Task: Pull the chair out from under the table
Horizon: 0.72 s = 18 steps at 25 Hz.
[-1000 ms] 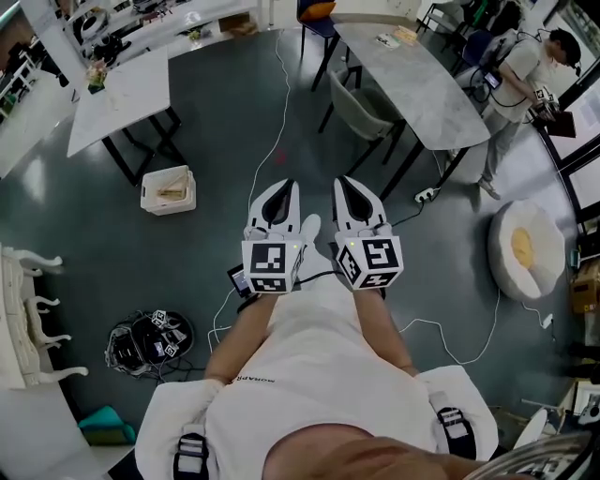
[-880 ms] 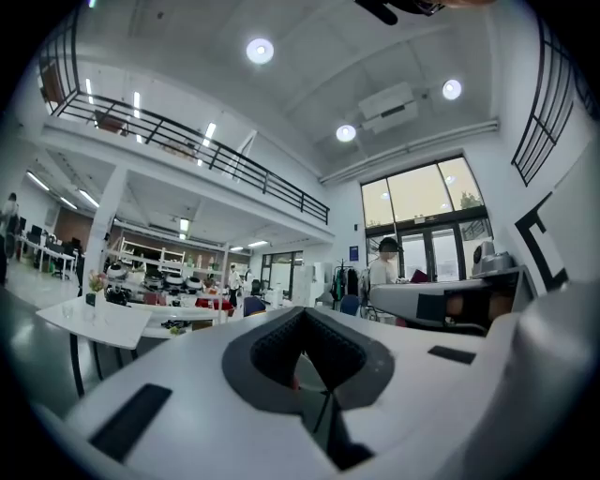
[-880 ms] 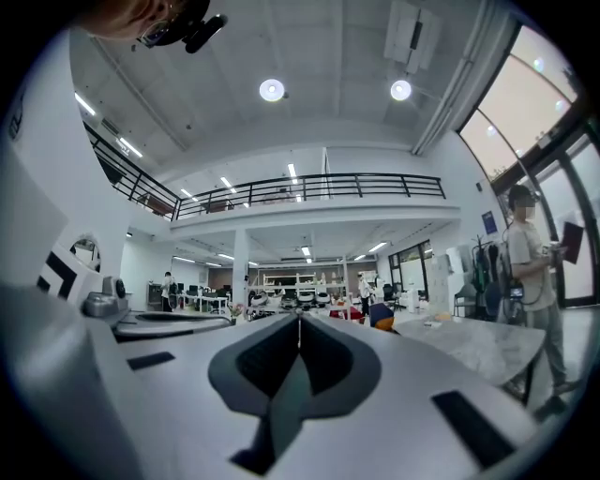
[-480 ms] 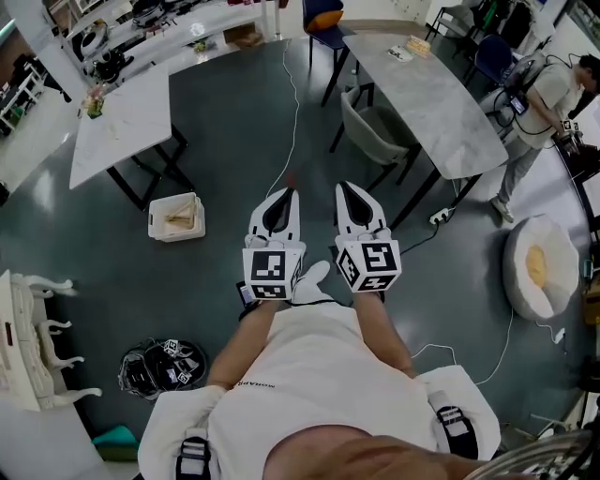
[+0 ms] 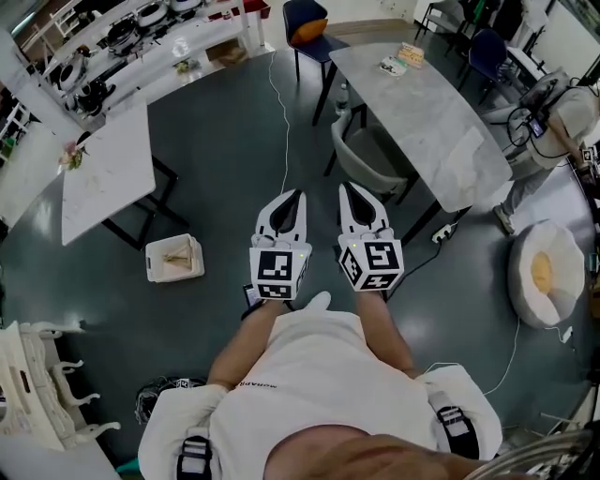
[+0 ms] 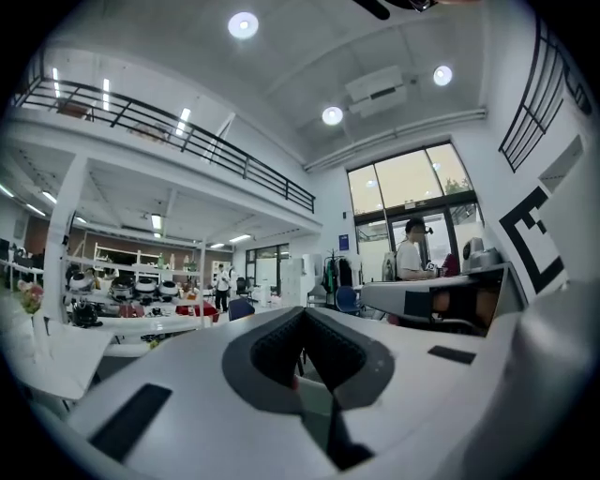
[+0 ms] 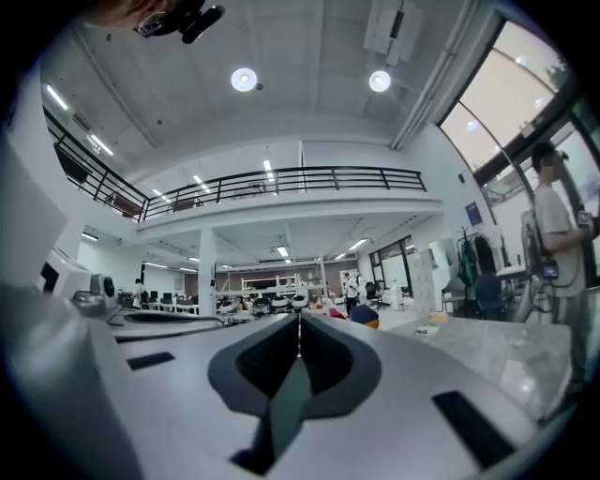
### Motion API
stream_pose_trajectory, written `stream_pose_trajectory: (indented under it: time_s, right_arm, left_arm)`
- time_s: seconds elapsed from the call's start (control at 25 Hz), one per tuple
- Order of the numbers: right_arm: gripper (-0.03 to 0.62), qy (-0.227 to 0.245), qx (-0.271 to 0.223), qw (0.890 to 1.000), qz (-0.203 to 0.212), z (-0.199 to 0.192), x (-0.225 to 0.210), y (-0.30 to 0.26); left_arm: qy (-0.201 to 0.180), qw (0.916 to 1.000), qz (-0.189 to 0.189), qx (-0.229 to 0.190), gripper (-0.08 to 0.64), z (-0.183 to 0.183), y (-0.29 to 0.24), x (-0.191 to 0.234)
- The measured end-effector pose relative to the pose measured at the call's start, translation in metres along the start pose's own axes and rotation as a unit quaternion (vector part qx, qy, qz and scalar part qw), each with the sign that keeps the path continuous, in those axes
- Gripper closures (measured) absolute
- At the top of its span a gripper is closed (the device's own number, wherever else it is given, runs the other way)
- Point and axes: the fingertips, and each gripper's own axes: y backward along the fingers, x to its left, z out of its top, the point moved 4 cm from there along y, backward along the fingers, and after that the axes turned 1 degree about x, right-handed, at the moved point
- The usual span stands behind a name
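Observation:
A grey chair (image 5: 373, 153) stands tucked against the near side of a long marble table (image 5: 427, 108), its seat partly under the tabletop. My left gripper (image 5: 299, 195) and right gripper (image 5: 348, 187) are held side by side in front of the person's body, pointing level toward the chair and still well short of it. Each has its jaws closed together with nothing between them. The left gripper view shows the left gripper (image 6: 303, 311) with its tips meeting, and in the right gripper view the right gripper (image 7: 300, 321) is the same. Neither touches the chair.
A white table (image 5: 103, 173) and a white crate (image 5: 173, 259) stand at the left. A blue chair (image 5: 307, 21) is at the table's far end. A person (image 5: 561, 122) stands at the right by a round cushion (image 5: 542, 272). A cable (image 5: 281, 122) and a power strip (image 5: 442, 232) lie on the floor.
Both grippers have moved forward together with the person toward the marble table. The chair sits nearer to them in the head view. The jaws have stayed shut.

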Motion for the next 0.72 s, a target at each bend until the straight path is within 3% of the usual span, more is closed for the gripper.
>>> stream_pose_trajectory:
  time_s: [0.16,0.72]
  right_arm:
    - [0.578,-0.002,-0.005,1.000,-0.018,0.002,-0.034,-0.035]
    - [0.578,-0.019,0.025,0.992,-0.118,-0.016,-0.099,-0.083]
  left_arm:
    - [0.021,0.9991,-0.037,-0.004,0.557,0.005,-0.056,0.006]
    - [-0.013,0.9916,-0.128,0.013,0.557,-0.004,-0.163,0.010]
